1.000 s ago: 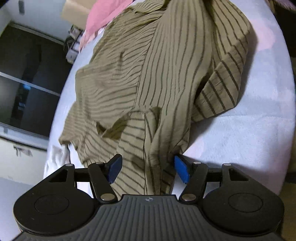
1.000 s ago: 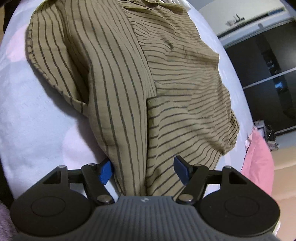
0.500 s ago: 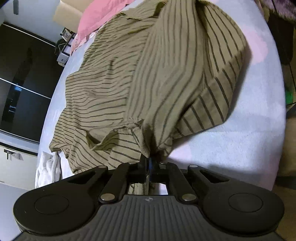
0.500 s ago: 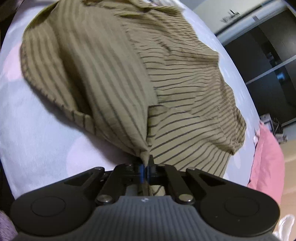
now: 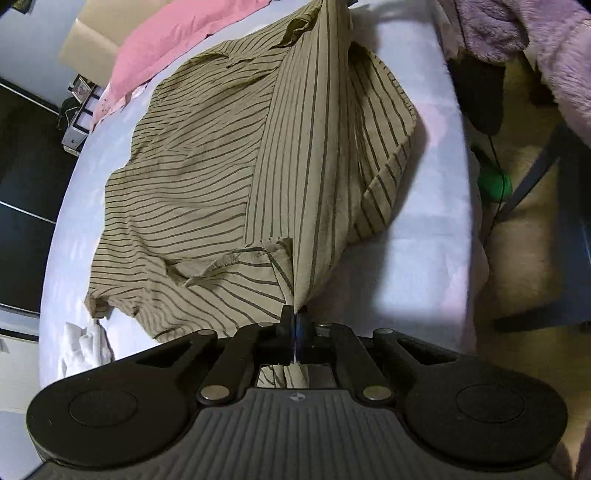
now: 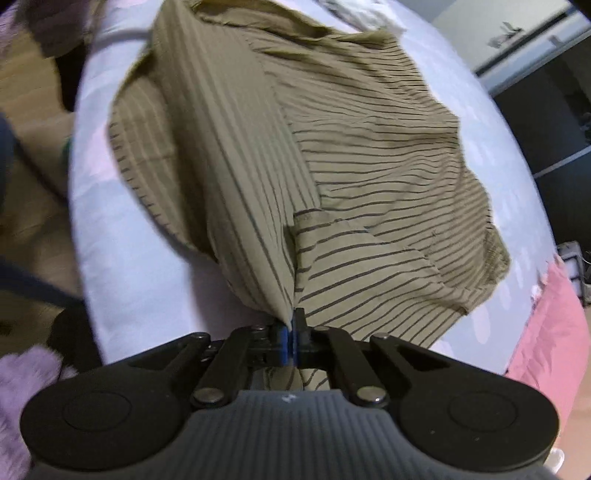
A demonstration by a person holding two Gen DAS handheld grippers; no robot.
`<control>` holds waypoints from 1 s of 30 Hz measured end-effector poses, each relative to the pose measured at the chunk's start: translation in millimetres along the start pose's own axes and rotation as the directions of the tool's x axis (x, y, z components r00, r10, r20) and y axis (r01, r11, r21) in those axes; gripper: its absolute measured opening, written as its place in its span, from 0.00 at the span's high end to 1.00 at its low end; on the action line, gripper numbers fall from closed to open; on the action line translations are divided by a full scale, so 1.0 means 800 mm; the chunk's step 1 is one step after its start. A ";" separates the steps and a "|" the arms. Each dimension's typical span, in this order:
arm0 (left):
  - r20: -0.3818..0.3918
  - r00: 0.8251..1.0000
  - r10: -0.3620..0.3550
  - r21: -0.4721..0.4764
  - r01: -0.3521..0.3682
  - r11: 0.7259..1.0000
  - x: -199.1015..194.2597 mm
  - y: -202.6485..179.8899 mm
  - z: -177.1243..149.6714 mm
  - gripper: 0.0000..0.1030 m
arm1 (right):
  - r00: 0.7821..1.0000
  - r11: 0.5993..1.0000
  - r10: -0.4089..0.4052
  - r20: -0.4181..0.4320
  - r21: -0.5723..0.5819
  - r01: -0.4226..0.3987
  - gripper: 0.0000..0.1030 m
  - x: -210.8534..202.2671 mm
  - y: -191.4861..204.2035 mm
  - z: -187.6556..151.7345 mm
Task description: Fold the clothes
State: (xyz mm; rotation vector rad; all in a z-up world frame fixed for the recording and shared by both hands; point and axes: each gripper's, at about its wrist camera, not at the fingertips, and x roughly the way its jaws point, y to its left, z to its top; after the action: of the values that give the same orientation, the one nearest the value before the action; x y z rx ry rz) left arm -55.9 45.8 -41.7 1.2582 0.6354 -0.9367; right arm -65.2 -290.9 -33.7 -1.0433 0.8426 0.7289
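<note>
Pale lavender bedding covers the bed (image 5: pixel 417 258) that carries everything, with dark glass doors beyond its far side and beige floor along the near side. An olive shirt (image 5: pixel 192 192) with dark stripes lies across the middle of the bed, most of its body spread flat, while one long side panel is pulled up off the sheet into a taut ridge running between the two tools. The left gripper (image 5: pixel 295 328) is clamped on one end of that raised edge, its blue pads pressed together with cloth pinched between them and a scrap of striped fabric showing behind the jaws. The right gripper (image 6: pixel 290 334) is likewise closed tight on the other end of the same panel of the shirt (image 6: pixel 388 177), blue pads meeting on the fabric. A short sleeve hangs from the lifted panel toward the bed's near edge. Pink fabric (image 5: pixel 192 33) lies at one end of the bed, just past the collar, and a small white cloth (image 5: pixel 85 343) sits by the opposite end, near the hem. Purple fleece (image 5: pixel 535 40) shows off the bed's near side.
</note>
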 end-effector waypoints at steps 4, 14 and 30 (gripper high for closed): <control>0.000 0.998 0.058 -0.016 -0.058 0.998 0.010 0.003 0.000 1.00 | 0.999 0.999 -0.045 0.011 0.003 0.045 0.97 -0.006 -0.001 0.002; 0.040 0.996 0.078 -0.066 -0.076 0.995 -0.027 0.025 0.000 1.00 | 0.992 0.989 -0.115 0.048 0.098 0.109 0.97 -0.023 -0.016 0.001; 0.031 0.997 -0.072 0.028 0.072 0.997 -0.063 -0.002 -0.003 1.00 | 0.999 0.999 -0.022 0.046 -0.025 0.023 0.97 -0.087 -0.018 0.013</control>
State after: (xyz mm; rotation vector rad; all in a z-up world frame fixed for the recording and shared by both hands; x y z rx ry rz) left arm -82.4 59.9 -1.2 1.2486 0.6481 -1.0263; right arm -84.9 -294.0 35.3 -1.0535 0.7833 0.7432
